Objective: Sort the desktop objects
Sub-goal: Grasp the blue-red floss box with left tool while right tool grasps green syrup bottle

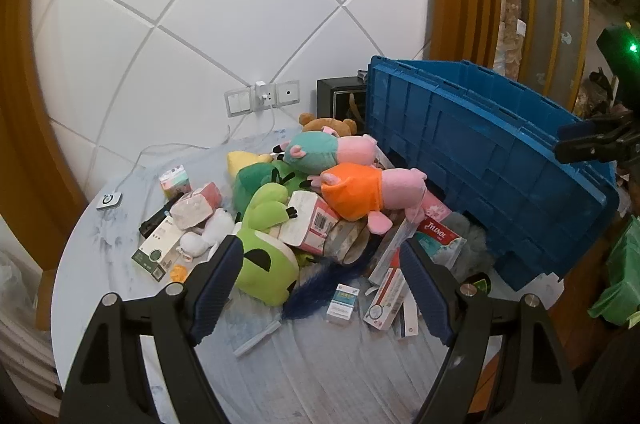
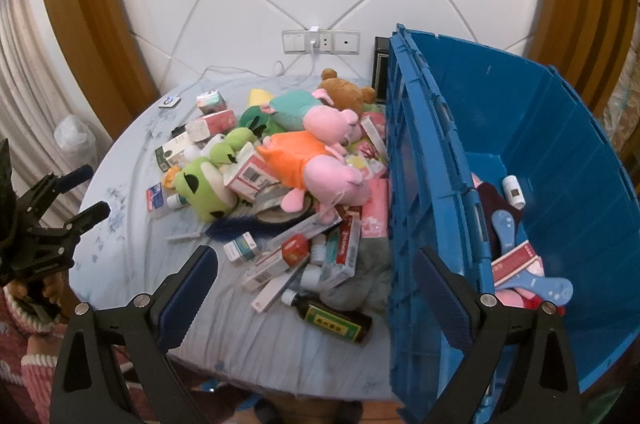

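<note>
Both the left gripper point(image 1: 320, 264) and the right gripper point(image 2: 316, 276) hover with fingers wide apart and nothing between them. The pile point(image 2: 280, 167) of plush toys, boxes and bottles fills the middle and far half of the round desk point(image 2: 120, 244), pressing against the blue crate point(image 2: 560, 151) at its right side. Bare cloth lies along the desk's near and left edges, where only a small white device point(image 1: 109, 200) sits near the rim.

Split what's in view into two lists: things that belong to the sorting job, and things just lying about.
For the job:
- blue crate
- green frog plush
- orange-dressed pig plush
- Tylenol box
- dark medicine bottle

Lying about:
- wall sockets
- white charging cable
- black picture frame
</note>
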{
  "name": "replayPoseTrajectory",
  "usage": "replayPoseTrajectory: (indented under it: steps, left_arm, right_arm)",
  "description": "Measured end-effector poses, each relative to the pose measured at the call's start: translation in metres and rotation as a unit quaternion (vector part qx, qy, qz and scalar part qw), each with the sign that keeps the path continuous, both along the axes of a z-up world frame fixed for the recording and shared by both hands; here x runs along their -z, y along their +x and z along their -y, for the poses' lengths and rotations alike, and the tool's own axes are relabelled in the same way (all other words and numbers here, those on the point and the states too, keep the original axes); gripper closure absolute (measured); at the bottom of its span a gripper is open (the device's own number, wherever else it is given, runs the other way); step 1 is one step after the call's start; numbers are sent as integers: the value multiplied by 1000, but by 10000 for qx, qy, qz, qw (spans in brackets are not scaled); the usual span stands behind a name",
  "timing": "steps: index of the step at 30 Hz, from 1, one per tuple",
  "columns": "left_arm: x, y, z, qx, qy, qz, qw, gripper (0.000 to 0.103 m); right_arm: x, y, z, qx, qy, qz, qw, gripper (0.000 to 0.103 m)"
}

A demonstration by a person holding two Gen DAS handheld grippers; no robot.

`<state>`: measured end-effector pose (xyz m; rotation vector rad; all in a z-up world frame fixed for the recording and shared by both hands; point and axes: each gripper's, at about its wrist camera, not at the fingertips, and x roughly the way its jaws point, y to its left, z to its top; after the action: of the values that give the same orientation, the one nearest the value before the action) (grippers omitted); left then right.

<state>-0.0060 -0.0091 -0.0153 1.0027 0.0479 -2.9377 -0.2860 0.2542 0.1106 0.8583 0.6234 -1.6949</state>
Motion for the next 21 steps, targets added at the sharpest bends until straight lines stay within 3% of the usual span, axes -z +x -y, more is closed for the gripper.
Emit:
replayPoseTrajectory:
  steps: [14,21]
  left_arm:
    - [42,-16,10,-89,19,469,9989,23]
    - [67,-24,20,-270,34,702,9972,23]
  right_arm:
    - [7,-1,-3,-20,87,-18,10000,4]
    - [27,9,1,-125,183,-25,9998,4]
